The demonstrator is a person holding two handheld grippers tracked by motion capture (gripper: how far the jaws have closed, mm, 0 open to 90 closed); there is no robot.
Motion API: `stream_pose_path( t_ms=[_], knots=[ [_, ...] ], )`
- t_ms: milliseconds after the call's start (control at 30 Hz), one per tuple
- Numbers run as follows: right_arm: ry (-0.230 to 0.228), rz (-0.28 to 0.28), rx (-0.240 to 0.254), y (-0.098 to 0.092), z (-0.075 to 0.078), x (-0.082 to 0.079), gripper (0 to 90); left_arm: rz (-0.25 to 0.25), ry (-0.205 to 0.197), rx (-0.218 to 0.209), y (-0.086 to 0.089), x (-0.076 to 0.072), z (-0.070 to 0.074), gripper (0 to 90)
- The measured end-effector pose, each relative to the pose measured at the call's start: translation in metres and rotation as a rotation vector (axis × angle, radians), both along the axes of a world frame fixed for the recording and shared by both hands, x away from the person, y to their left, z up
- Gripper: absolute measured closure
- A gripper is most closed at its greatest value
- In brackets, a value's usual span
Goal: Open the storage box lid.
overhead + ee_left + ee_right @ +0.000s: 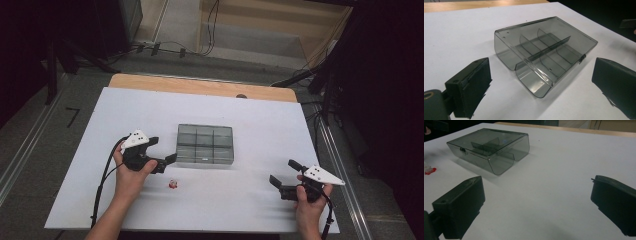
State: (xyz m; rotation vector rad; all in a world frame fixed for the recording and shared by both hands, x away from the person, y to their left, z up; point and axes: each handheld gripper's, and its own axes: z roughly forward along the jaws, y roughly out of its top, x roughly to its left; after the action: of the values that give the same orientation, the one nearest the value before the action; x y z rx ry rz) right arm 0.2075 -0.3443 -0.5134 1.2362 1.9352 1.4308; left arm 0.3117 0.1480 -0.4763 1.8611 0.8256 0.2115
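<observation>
A white surface (250, 200) carries a smoky clear box (205, 144) with dividers at its centre, lid closed. The left tongs (162, 154) hover just beside its left end, spread and empty; the right tongs (284, 177) wait well apart, also spread. A small red-and-white piece (173, 184) lies untouched nearby. Nothing appears begun. No writing is legible.
</observation>
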Motion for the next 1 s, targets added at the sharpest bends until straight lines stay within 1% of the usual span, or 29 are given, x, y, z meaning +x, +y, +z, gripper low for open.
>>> stream_pose_path(
  t_ms=[33, 67, 100, 167, 233, 333, 433, 467, 567, 633, 700, 733, 833, 933, 1000],
  knots=[
    [-0.004, 0.005, -0.007, 0.001, 0.001, 0.0, 0.0, -0.005, -0.002, -0.003, 0.0, 0.0, -0.001, 0.0],
    [-0.002, 0.017, -0.033, 0.005, 0.004, 0.0, 0.0, -0.007, -0.003, -0.001, 0.0, -0.001, -0.001, 0.0],
    [-0.002, 0.017, -0.033, 0.005, 0.004, 0.0, 0.0, -0.01, -0.003, -0.001, 0.0, -0.002, -0.001, 0.0],
    [-0.008, 0.035, -0.048, 0.01, 0.007, -0.001, 0.0, -0.009, -0.007, -0.003, 0.0, -0.002, -0.001, 0.0],
    [-0.009, 0.05, -0.047, 0.018, 0.011, 0.0, 0.0, -0.013, -0.011, -0.005, -0.001, -0.004, -0.001, 0.0],
    [-0.006, 0.055, -0.041, 0.021, 0.013, 0.001, 0.0, -0.017, -0.012, -0.011, 0.0, -0.004, -0.001, 0.0],
    [-0.004, 0.061, -0.031, 0.028, 0.021, 0.003, 0.0, -0.017, -0.01, -0.02, 0.0, -0.004, -0.001, 0.0],
    [-0.004, 0.061, -0.031, 0.028, 0.021, 0.003, 0.0, -0.015, -0.011, -0.02, 0.0, -0.004, -0.001, 0.0],
    [-0.003, 0.074, -0.028, 0.034, 0.028, 0.005, 0.0, -0.017, -0.011, -0.019, -0.001, -0.005, -0.001, 0.0],
    [-0.001, 0.09, -0.04, 0.043, 0.034, 0.008, 0.0, -0.016, -0.009, -0.021, -0.002, -0.005, -0.002, 0.0],
    [-0.002, 0.092, -0.046, 0.044, 0.036, 0.01, 0.0, -0.016, -0.01, -0.022, -0.002, -0.005, -0.001, 0.0],
    [-0.001, 0.098, -0.048, 0.048, 0.041, 0.014, 0.0, -0.016, -0.011, -0.023, -0.002, -0.005, -0.001, 0.0],
    [-0.002, 0.107, -0.042, 0.051, 0.044, 0.018, 0.0, -0.016, -0.016, -0.021, -0.002, -0.005, -0.001, 0.0],
    [0.003, 0.115, -0.034, 0.057, 0.05, 0.024, 0.0, -0.016, -0.012, -0.023, -0.002, -0.005, -0.001, 0.0],
    [-0.001, 0.118, -0.032, 0.059, 0.05, 0.025, 0.0, -0.015, -0.012, -0.023, -0.002, -0.005, -0.002, 0.0]
  ],
)
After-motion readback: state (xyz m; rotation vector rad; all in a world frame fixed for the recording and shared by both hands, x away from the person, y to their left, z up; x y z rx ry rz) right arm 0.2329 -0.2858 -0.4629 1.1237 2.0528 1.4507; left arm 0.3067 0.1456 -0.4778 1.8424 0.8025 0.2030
